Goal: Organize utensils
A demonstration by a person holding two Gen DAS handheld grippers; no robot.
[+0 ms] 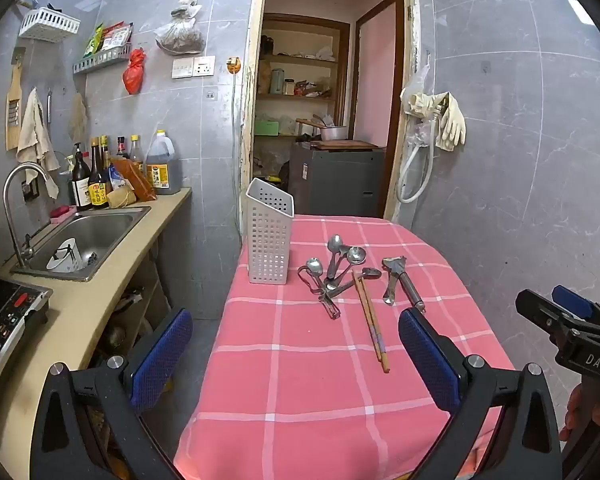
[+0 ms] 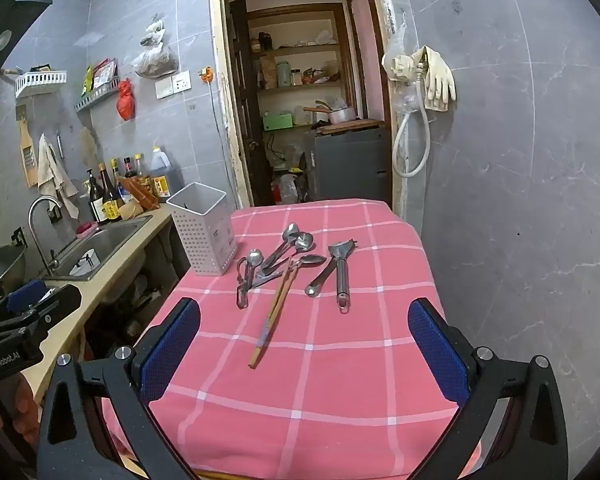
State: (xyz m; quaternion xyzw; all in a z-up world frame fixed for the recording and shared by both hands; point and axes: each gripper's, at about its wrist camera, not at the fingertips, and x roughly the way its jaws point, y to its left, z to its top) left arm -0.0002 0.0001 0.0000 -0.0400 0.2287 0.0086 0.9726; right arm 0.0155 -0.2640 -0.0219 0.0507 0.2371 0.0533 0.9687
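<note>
A white perforated utensil holder (image 1: 269, 236) (image 2: 202, 227) stands upright at the far left of the pink checked table (image 1: 312, 380) (image 2: 332, 364). Beside it lie several metal spoons (image 1: 342, 260) (image 2: 290, 244), a peeler (image 1: 322, 292) (image 2: 242, 280), a pair of wooden chopsticks (image 1: 370, 316) (image 2: 274, 312) and a steel-handled tool (image 1: 404, 280) (image 2: 342, 270). My left gripper (image 1: 296, 354) is open and empty above the table's near edge. My right gripper (image 2: 304, 348) is open and empty, also short of the utensils.
A counter (image 1: 100, 292) with a steel sink (image 1: 88, 240), tap and sauce bottles (image 1: 96, 176) runs along the left. An induction cooker (image 1: 4, 320) sits at the near left. An open doorway (image 1: 324, 100) lies behind the table. A tiled wall is at the right.
</note>
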